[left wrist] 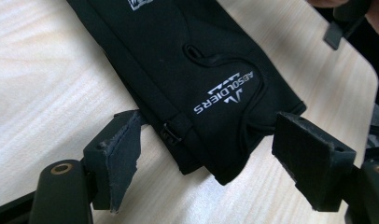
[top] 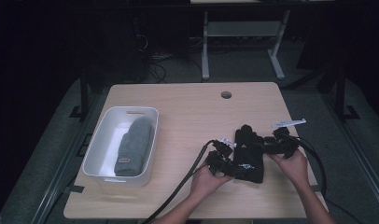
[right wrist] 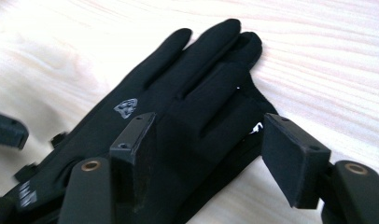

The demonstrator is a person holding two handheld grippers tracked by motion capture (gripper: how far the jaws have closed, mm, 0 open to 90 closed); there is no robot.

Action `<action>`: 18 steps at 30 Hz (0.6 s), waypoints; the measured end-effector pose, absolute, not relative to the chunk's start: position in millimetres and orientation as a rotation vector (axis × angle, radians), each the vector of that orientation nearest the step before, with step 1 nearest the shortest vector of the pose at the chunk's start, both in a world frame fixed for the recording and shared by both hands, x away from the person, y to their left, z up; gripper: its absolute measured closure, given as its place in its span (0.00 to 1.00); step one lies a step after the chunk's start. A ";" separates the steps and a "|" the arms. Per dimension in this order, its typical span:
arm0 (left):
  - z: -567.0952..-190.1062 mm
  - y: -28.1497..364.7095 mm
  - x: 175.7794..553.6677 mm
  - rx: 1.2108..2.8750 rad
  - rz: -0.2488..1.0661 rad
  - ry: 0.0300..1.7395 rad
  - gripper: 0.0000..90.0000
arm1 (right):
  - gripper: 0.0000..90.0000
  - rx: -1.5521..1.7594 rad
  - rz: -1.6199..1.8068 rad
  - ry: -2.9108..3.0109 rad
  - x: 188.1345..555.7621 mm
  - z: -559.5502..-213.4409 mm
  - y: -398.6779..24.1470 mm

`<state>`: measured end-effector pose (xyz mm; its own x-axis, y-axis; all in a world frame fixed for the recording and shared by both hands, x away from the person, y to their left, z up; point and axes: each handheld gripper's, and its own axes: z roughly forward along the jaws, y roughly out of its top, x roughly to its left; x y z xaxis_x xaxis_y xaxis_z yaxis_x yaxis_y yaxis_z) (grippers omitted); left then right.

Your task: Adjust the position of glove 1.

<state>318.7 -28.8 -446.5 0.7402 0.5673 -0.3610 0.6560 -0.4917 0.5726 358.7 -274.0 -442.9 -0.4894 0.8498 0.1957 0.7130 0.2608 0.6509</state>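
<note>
Two bare forearms enter from the table's near edge, each hand on a black two-jaw gripper: the left gripper point(top: 221, 157) and the right gripper point(top: 275, 143), both trailing thick black cables. The right one carries a pale three-cornered plate. Close up, each jaw shows a brass-coloured ring at its base and a dark pad, apparently frayed on the left gripper.

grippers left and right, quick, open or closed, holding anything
left gripper: open, fingers either side of the black glove's cuff, not gripping.
right gripper: open over the glove, holding nothing.
</note>
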 end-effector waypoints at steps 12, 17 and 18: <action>-457.1 -36.1 321.7 2.261 -0.159 0.918 0.38 | 0.40 1.588 0.983 2.330 376.5 -456.5 -276.2; -456.5 -40.6 319.4 2.279 -0.119 0.920 0.49 | 0.42 1.604 0.969 2.339 378.4 -461.8 -275.1; -456.3 -41.3 319.5 2.287 -0.108 0.914 0.53 | 0.43 1.607 0.972 2.337 378.3 -461.7 -275.0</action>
<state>319.5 -41.3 -456.3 0.7518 0.5851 -0.3042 0.6398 -0.5354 0.5514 378.3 -275.0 -461.7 -0.4184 0.8775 0.2346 0.7850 0.2194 0.5793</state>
